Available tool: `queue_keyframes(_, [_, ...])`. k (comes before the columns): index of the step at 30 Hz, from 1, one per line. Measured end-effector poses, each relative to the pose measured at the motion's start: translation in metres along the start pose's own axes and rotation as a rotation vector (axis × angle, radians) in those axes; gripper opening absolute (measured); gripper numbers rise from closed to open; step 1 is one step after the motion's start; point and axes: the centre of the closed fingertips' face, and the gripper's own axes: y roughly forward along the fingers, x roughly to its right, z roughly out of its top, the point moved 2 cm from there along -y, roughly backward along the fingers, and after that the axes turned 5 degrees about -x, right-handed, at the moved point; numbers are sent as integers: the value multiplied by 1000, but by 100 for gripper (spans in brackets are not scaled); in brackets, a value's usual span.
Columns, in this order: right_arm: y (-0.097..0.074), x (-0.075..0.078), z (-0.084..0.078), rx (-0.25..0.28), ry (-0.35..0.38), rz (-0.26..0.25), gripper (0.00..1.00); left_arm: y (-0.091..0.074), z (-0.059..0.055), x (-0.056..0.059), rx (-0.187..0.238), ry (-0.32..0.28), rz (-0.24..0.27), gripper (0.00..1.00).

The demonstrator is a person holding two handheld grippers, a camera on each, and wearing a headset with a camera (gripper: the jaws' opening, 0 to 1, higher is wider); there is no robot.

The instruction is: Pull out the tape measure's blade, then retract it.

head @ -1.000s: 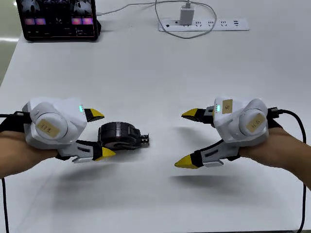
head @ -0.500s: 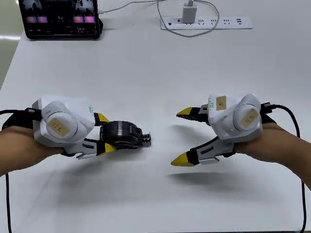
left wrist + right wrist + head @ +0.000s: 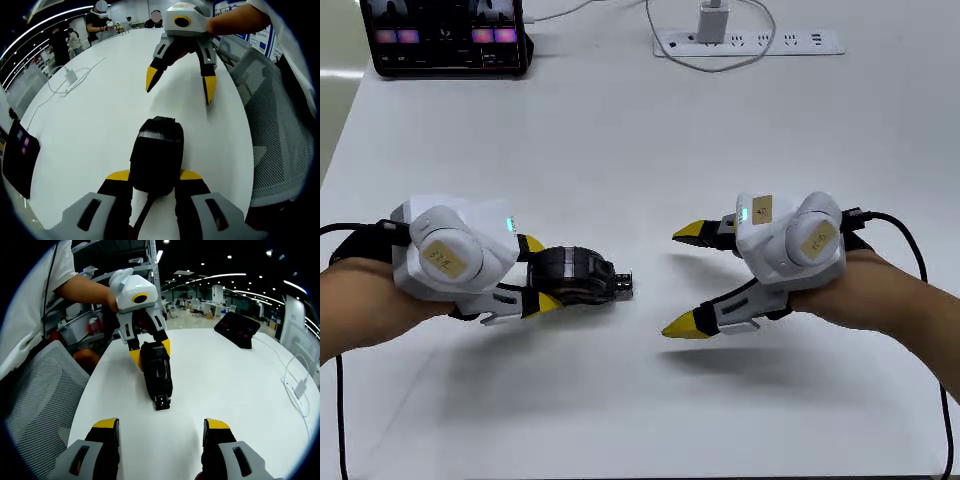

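A black tape measure lies on the white table, its blade tip pointing right. My left gripper is shut on its case; in the left gripper view the yellow fingertips press both sides of the tape measure. My right gripper stands open a short way to the right of the blade tip, jaws wide apart. The right gripper view shows the tape measure ahead, between its own spread fingers, held by the left gripper.
A dark tablet stands at the table's far left. A white power strip with a plugged charger and cable lies at the far edge. A mesh chair stands beside the table.
The left gripper closed in on the tape measure's case and now grips it. The right gripper has drifted left, towards the blade tip.
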Motion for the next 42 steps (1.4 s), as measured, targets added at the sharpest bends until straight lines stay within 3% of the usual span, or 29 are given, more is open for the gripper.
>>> queue_keyframes(20, [27,11,13,47,-53,-17,49,2,0,-1,-25,8,-13,27])
queue_keyframes(42, [50,4,14,48,-98,36,23,3,-2,-1,-22,4,-7,27])
